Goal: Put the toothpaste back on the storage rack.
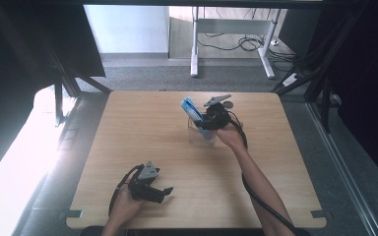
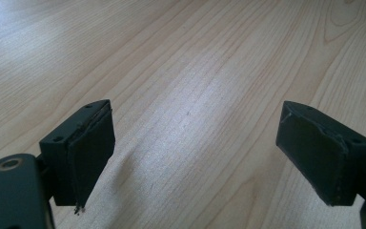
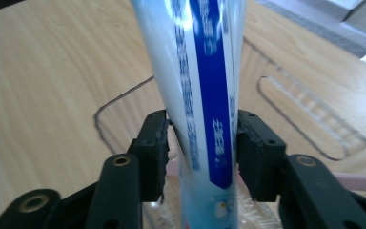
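On a light wooden table (image 1: 142,128), the right gripper (image 3: 201,148) has its black jaws around a blue-and-white plastic tube (image 3: 200,81). The jaws stand partly apart, with slim gaps beside the tube, so the pads seem not to press it. The tube stands tilted in a clear plastic cup (image 1: 202,136), rising between the jaws. The left gripper (image 2: 195,157) rests near the table's front edge, jaws wide apart, holding nothing.

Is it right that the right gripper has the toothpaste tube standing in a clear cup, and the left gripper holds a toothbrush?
Not quite. The left gripper is empty, fingers apart over bare table, as the left gripper view shows. The right gripper does bracket the toothpaste tube in the clear cup.
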### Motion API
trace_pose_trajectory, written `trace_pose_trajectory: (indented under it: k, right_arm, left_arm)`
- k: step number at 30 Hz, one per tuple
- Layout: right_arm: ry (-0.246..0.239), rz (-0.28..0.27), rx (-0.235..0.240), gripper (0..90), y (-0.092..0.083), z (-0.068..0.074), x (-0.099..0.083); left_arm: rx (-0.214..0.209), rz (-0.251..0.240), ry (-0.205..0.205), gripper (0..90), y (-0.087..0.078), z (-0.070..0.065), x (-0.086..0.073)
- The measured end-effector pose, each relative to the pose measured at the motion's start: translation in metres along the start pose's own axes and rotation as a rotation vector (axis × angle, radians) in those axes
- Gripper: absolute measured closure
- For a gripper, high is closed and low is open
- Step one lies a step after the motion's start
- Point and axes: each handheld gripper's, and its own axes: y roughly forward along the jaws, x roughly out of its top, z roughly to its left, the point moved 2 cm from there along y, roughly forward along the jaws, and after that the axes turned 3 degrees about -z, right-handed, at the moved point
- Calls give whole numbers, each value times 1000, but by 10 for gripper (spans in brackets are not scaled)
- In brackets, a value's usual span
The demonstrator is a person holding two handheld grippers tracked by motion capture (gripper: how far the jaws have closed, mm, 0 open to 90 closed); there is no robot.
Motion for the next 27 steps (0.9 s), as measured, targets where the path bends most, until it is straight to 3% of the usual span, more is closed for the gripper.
trace_pose_trajectory:
  k: [1, 9, 14, 27]
  right_arm:
    - [0, 0, 13, 541, 0, 1, 0]
    - [-10, -29, -15, 392, -8, 3, 3]
    - [10, -39, 10, 286, -16, 4, 1]
    - [-31, -11, -13, 88, -38, 14, -5]
  left_arm:
    - [0, 0, 0, 132, 0, 0, 0]
    - [1, -2, -2, 132, 1, -1, 0]
    - [-1, -2, 0, 132, 1, -1, 0]
    - [1, -5, -3, 132, 0, -1, 0]
